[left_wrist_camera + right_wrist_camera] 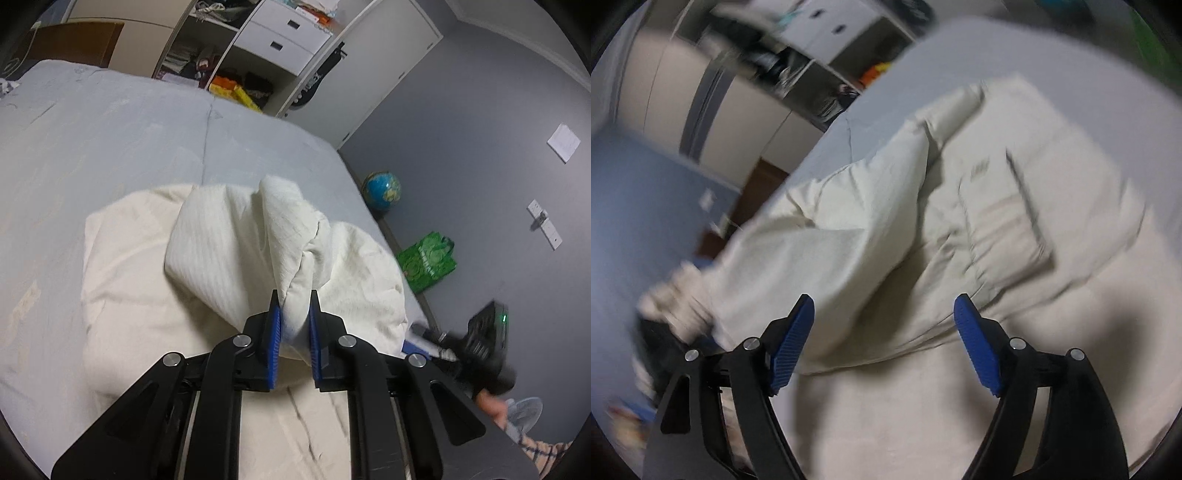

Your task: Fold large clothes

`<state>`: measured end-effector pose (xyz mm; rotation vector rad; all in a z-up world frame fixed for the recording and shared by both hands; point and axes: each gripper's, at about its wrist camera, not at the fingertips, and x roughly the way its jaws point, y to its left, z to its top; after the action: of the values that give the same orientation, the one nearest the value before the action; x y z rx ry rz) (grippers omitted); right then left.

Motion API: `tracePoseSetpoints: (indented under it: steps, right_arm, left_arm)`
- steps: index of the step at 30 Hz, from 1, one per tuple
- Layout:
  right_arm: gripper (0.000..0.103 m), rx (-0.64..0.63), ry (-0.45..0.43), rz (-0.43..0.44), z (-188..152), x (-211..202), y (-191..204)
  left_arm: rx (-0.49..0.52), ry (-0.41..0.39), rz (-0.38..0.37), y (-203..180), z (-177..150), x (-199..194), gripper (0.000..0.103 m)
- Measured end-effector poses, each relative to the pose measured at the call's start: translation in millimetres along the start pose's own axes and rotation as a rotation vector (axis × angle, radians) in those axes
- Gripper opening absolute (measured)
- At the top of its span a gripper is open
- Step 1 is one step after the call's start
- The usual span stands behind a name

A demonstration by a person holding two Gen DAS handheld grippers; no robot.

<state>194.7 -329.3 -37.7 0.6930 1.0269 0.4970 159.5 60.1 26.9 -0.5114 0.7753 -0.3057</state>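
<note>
A large cream-white garment [155, 288] lies spread on the grey bed [110, 140]. My left gripper [294, 306] is shut on a bunched fold of the garment and holds it raised above the rest. In the right wrist view the garment [1015, 206] lies on the bed with one long part [812, 251] lifted toward the lower left. My right gripper [884, 314] is open and empty just above the garment's near edge. The right gripper's body also shows at the right of the left wrist view [484, 343]. The right wrist view is blurred.
A wardrobe with open shelves and white drawers [280, 40] stands beyond the bed. A globe [382, 190] and a green bag [428, 262] sit on the floor by the grey wall at the right. A fan [521, 413] is at the lower right.
</note>
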Motion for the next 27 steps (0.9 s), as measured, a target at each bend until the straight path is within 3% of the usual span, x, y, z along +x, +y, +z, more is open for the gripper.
tracePoseSetpoints:
  steps: [6, 9, 16, 17, 18, 20, 24, 27]
  right_arm:
    - [0.080, 0.237, 0.073, 0.172, -14.9, 20.8, -5.3]
    - [0.081, 0.309, 0.105, 0.188, -18.7, 36.3, -3.3]
    - [0.082, 0.275, 0.144, 0.224, 6.4, 69.7, 46.4]
    - [0.073, 0.260, 0.135, 0.240, 9.7, 70.8, 51.0]
    - [0.044, 0.208, 0.119, 0.268, 17.0, 72.4, 61.5]
    - [0.018, 0.102, 0.093, 0.287, 27.7, 69.0, 78.7]
    - [0.009, 0.000, -0.047, 0.416, 39.6, 46.9, 85.3]
    - [0.007, 0.043, -0.077, 0.469, 29.3, 46.0, 45.4]
  left_arm:
    - [0.008, 0.040, 0.014, 3.8, -16.8, 2.6, 0.013]
    - [-0.002, 0.043, 0.008, 4.9, -16.6, 3.1, 0.013]
    - [-0.022, 0.052, -0.028, 7.6, -14.1, 10.5, 0.013]
    - [-0.021, 0.051, -0.034, 7.0, -14.1, 11.5, 0.013]
    - [-0.019, 0.049, -0.038, 6.5, -14.9, 12.0, 0.013]
    - [-0.022, 0.047, -0.051, 4.5, -13.8, 14.5, 0.013]
    - [-0.071, 0.057, -0.129, 4.7, -12.8, 19.7, 0.016]
    - [-0.119, 0.126, -0.159, 11.0, -20.0, 33.4, 0.021]
